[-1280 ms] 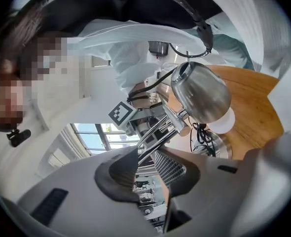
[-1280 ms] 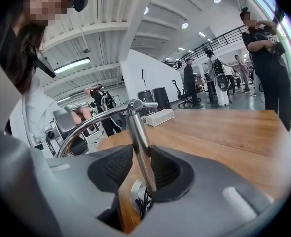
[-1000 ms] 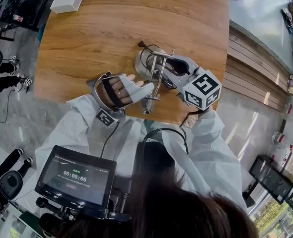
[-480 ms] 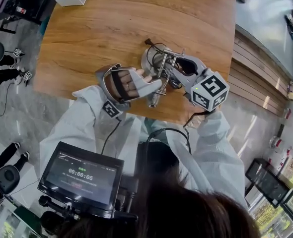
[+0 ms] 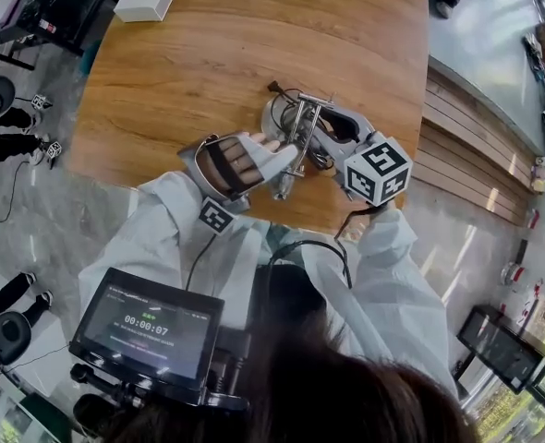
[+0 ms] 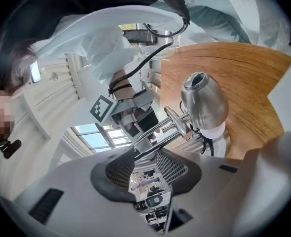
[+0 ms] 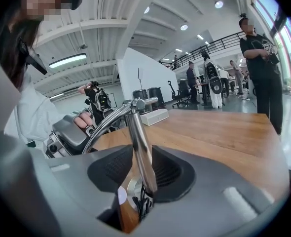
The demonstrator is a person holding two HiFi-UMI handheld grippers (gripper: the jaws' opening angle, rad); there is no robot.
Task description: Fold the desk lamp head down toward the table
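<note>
**Progress.** We judge the fold to be partly done. The desk lamp head (image 6: 203, 100) hangs from the end of the upper arm (image 6: 158, 130) with its white mouth end already facing down toward the wooden table (image 5: 217, 53). It is clear of the tabletop, so we read the final lowering as not yet done.

**Location.** The lamp stands near the table edge closest to the person. Its round base (image 5: 271, 123) sits on the wood with the black cord (image 5: 274, 89) beside it. In the head view, the head lies nearer the person than the base does.

**Orientation.** The head's long axis runs close to upright, with the rounded end up and the mouth down. The upper arm runs from the joint on top of the lower post (image 7: 138, 137) across to the left gripper (image 6: 145, 158).

**Grippers.**
- The right gripper (image 7: 143, 164) is clamped on the lower post, one pad on each side. We take this as steadying the lamp.
- The left gripper's jaws are opening. The upper arm passes between them at the pad tips, with a gap showing, so the pads do not press on it.
</note>
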